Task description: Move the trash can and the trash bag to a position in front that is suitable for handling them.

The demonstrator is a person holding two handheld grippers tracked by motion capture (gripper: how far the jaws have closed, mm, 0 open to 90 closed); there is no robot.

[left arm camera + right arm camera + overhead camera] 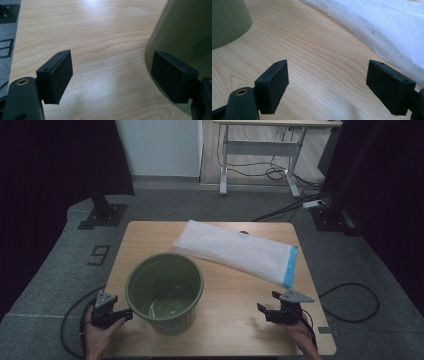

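Note:
A green plastic bucket (165, 290) stands upright and empty on the wooden table (235, 290), near its front left. A folded white plastic bag with a blue end strip (237, 251) lies flat across the back of the table. My left gripper (119, 312) rests at the front left, open, its right jaw close beside the bucket wall (185, 37). My right gripper (267, 302) sits at the front right, open over bare wood, with the white bag (387, 25) ahead of it and the bucket (227, 20) off to its left.
The table stands on grey carpet (60, 270) with cables trailing over it. A black stand base (102, 215) is at the back left, another desk's legs (260, 155) at the back. Bare wood lies between bucket and right gripper.

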